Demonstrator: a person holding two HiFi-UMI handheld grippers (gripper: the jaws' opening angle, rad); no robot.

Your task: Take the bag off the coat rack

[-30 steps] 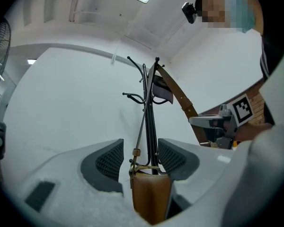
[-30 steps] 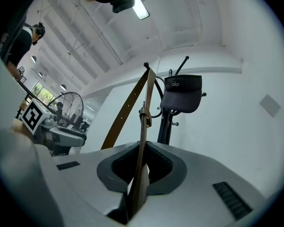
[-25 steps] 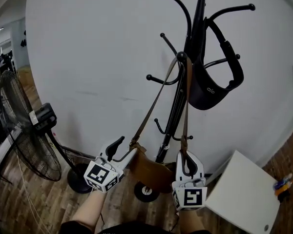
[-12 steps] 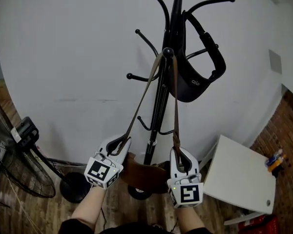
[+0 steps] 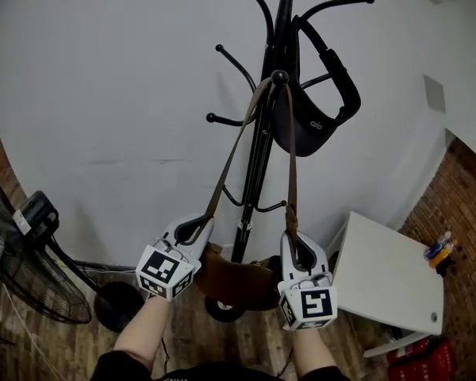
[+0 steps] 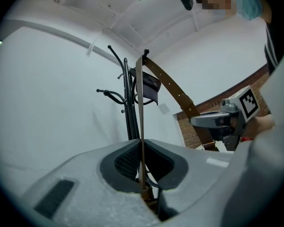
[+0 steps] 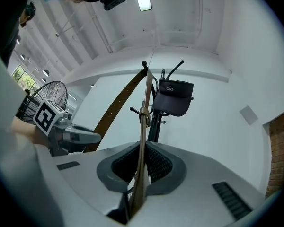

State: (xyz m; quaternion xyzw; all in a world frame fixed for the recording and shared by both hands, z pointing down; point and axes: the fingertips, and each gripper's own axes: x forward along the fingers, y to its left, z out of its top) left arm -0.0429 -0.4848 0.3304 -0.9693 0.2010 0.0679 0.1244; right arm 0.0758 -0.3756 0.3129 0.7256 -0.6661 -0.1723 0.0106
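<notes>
A brown bag [image 5: 236, 280] hangs low against a black coat rack [image 5: 260, 153], its long strap looped over a knobbed hook [image 5: 279, 76]. My left gripper [image 5: 197, 230] has just closed its jaws and is shut on the left run of the strap [image 6: 140, 108], which passes between the pads. My right gripper [image 5: 295, 251] is shut on the right run of the strap [image 7: 145, 103], near its buckle. Both grippers sit just above the bag, one on each side of the pole. The left gripper view looks past its jaws [image 6: 142, 148] up the taut strap to the hook.
A black visor [image 5: 313, 117] hangs from a higher arm of the rack. A standing fan [image 5: 32, 268] is at the left, a white table [image 5: 389, 280] at the right. A white wall lies behind the rack, and a wooden floor below it.
The left gripper's jaws, wide open a second ago beside the left strap, have closed onto it. The right gripper has kept its hold on the right strap.
</notes>
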